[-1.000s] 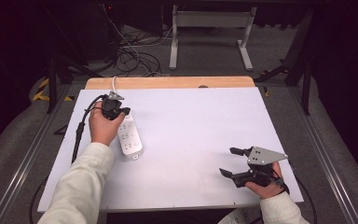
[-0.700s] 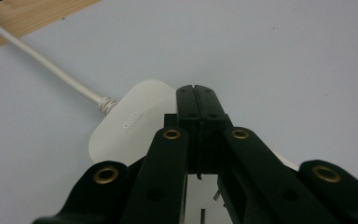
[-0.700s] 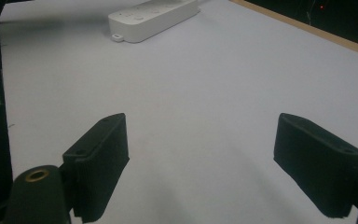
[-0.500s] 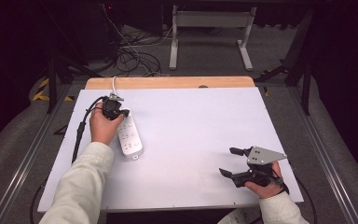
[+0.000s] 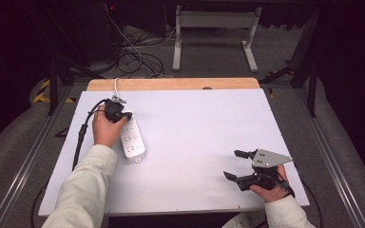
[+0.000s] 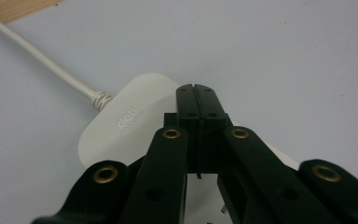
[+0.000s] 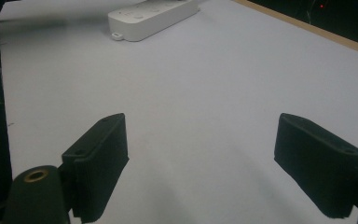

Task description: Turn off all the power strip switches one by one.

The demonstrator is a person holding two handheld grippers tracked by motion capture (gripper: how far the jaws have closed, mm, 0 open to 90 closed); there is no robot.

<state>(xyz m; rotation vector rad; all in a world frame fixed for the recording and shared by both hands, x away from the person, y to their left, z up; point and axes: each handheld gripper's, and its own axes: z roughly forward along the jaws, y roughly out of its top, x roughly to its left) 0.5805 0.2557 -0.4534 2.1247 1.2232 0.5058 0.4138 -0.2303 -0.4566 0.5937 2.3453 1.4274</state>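
Up at the table's (image 5: 195,137) far-left corner, the white power strip (image 5: 132,141) lies flat, its white cord (image 6: 42,60) running off toward the wooden edge; the left gripper (image 5: 115,113) sits over the strip's cord end, jaws pressed together with nothing between them. Well apart, near the front-right edge, the right gripper (image 5: 240,165) rests with jaws spread wide, empty, above bare tabletop.

The left gripper (image 6: 196,100) hides the middle of the power strip (image 6: 121,126) in its own view. There the strip's white cord (image 6: 37,58) is cut off at the left edge.
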